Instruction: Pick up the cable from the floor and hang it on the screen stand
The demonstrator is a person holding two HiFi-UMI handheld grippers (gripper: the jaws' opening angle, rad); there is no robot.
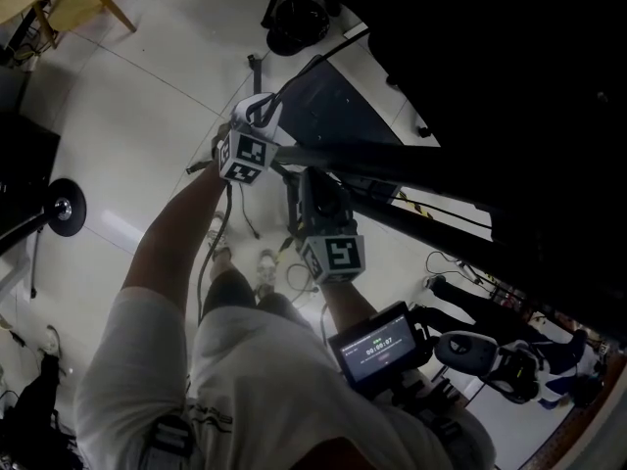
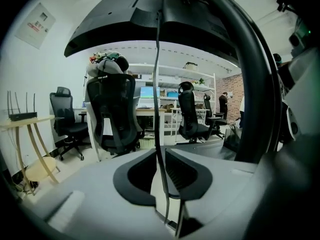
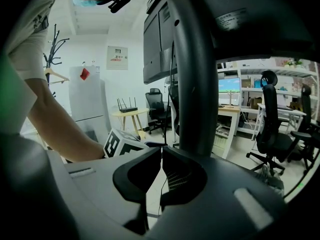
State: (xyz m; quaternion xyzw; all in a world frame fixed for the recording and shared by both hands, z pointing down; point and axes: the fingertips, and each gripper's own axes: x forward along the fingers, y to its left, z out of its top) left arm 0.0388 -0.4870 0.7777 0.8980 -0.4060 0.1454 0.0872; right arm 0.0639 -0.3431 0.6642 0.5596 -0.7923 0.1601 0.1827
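Pinching the thin black cable (image 2: pixel 157 84) in my left gripper's (image 2: pixel 161 153) closed jaws, where it runs straight up to the screen stand (image 2: pixel 252 84), I have my right gripper's (image 3: pixel 161 150) jaws pressed together too, seemingly on that same cable, just beside the stand's dark post.

Hand-held gripper (image 3: pixel 161 150) pinching thin cable (image 3: pixel 162 186), dark stand pole (image 3: pixel 197 84) behind

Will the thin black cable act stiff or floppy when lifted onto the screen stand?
Probably floppy: the cable bends gently as it hangs through the left tongs. Likely light, being so thin. It may slide off the smooth stand unless draped over something.
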